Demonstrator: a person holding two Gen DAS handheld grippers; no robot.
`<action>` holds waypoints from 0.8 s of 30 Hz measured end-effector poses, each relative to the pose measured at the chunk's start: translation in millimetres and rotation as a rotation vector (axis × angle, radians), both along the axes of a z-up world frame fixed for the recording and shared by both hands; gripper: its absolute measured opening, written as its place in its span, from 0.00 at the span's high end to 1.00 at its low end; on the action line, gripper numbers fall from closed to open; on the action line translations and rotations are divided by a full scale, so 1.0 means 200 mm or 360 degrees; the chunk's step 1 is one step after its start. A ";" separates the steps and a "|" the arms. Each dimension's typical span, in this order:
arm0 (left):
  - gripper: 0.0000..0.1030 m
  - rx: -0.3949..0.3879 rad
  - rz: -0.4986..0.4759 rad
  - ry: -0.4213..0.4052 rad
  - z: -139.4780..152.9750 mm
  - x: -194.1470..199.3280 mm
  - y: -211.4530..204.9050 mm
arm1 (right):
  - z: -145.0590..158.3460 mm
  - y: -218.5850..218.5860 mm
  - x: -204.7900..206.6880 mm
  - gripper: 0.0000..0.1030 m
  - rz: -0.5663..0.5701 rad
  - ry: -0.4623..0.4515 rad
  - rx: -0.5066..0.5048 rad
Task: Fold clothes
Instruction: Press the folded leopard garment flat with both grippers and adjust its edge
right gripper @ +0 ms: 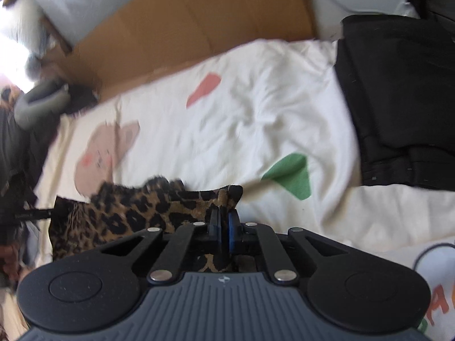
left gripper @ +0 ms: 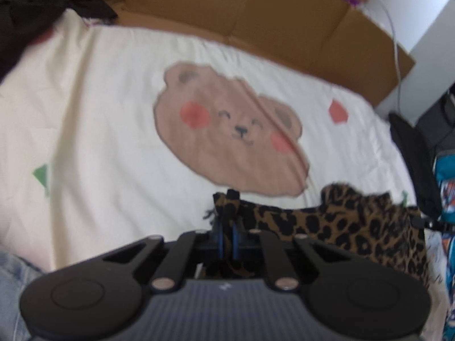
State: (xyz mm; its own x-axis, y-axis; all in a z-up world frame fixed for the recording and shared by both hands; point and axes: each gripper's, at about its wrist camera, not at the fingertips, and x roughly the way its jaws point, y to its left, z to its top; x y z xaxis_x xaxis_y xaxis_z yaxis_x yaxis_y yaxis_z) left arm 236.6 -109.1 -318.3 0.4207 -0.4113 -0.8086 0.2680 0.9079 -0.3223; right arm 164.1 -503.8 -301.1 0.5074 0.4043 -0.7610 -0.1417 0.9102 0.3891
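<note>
A leopard-print garment (left gripper: 349, 224) is held over a white bedsheet (left gripper: 113, 119) printed with a brown bear face. My left gripper (left gripper: 229, 199) is shut on the garment's left corner, and the cloth stretches off to the right. In the right wrist view the same leopard-print garment (right gripper: 136, 207) runs to the left, and my right gripper (right gripper: 223, 213) is shut on its right corner. The cloth sags a little between the two grips. Its lower part is hidden behind the gripper bodies.
Brown cardboard (left gripper: 256, 14) lines the far side of the bed. A folded black garment (right gripper: 398, 108) lies on the sheet at right. Dark clothes (left gripper: 25, 20) sit at the far left corner, denim (left gripper: 14, 289) at the near left. A white cable (left gripper: 394, 34) hangs at right.
</note>
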 end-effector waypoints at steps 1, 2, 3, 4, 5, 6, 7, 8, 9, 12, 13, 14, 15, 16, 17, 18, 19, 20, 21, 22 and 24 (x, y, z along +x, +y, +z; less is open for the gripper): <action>0.94 -0.0022 0.0020 -0.0018 0.03 -0.01 0.01 | 0.03 -0.01 -0.02 0.98 -0.0017 -0.0017 0.0010; 0.94 -0.0035 0.0031 -0.0037 0.06 -0.02 0.02 | 0.04 -0.01 -0.04 0.98 -0.0034 -0.0032 0.0006; 0.94 -0.0044 0.0037 -0.0057 0.09 -0.03 0.02 | 0.06 -0.01 -0.06 0.98 -0.0050 -0.0047 0.0002; 0.94 -0.0048 0.0041 -0.0083 0.13 -0.05 0.02 | 0.08 -0.01 -0.07 0.98 -0.0064 -0.0058 -0.0003; 0.94 -0.0052 0.0040 -0.0109 0.15 -0.05 0.01 | 0.09 -0.01 -0.09 0.98 -0.0073 -0.0070 -0.0014; 0.94 -0.0059 0.0039 -0.0128 0.18 -0.06 0.01 | 0.10 -0.01 -0.10 0.98 -0.0083 -0.0081 -0.0025; 0.94 -0.0067 0.0040 -0.0140 0.19 -0.05 0.00 | 0.11 -0.02 -0.11 0.98 -0.0096 -0.0081 -0.0024; 0.94 -0.0075 0.0041 -0.0147 0.20 -0.04 -0.01 | 0.11 -0.02 -0.12 0.98 -0.0112 -0.0078 -0.0015; 0.94 -0.0080 0.0042 -0.0147 0.21 -0.03 -0.01 | 0.11 -0.03 -0.12 0.98 -0.0124 -0.0071 -0.0008; 0.94 -0.0071 0.0057 -0.0136 0.20 0.00 -0.03 | 0.10 -0.04 -0.09 0.98 -0.0141 -0.0045 0.0000; 0.94 -0.0069 0.0073 -0.0127 0.19 0.01 -0.03 | 0.09 -0.03 -0.07 0.98 -0.0139 -0.0038 -0.0006; 0.94 -0.0067 0.0091 -0.0116 0.17 0.01 -0.03 | 0.09 -0.02 -0.05 0.98 -0.0137 -0.0024 -0.0014; 0.94 -0.0064 0.0109 -0.0106 0.16 0.02 -0.03 | 0.08 -0.02 -0.02 0.98 -0.0135 -0.0011 -0.0021; 0.94 -0.0054 0.0118 -0.0099 0.15 0.03 -0.04 | 0.07 -0.01 0.00 0.98 -0.0138 0.0009 -0.0026; 0.94 -0.0038 0.0120 -0.0091 0.13 0.05 -0.04 | 0.05 0.00 0.02 0.98 -0.0136 0.0028 -0.0035; 0.94 -0.0021 0.0119 -0.0084 0.11 0.06 -0.05 | 0.04 0.01 0.05 0.98 -0.0134 0.0047 -0.0044; 0.94 -0.0007 0.0121 -0.0077 0.10 0.07 -0.05 | 0.03 0.02 0.07 0.98 -0.0122 0.0055 -0.0057; 0.94 0.0004 0.0129 -0.0063 0.08 0.09 -0.05 | 0.02 0.03 0.09 0.98 -0.0111 0.0063 -0.0069; 0.94 0.0013 0.0139 -0.0045 0.05 0.10 -0.05 | 0.00 0.04 0.12 0.98 -0.0104 0.0080 -0.0073; 0.94 0.0025 0.0146 -0.0024 0.02 0.11 -0.05 | -0.02 0.05 0.14 0.98 -0.0098 0.0101 -0.0079; 0.94 0.0052 0.0156 0.0022 -0.03 0.12 -0.06 | -0.05 0.07 0.17 0.98 -0.0085 0.0139 -0.0094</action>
State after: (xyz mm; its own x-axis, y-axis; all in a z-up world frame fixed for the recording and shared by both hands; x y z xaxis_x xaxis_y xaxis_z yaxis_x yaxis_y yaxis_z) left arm 261.2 -120.7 -325.0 0.4465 -0.3421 -0.8268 0.1730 0.9396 -0.2954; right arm 198.8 -490.0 -312.1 0.4580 0.3313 -0.8249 -0.0600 0.9374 0.3432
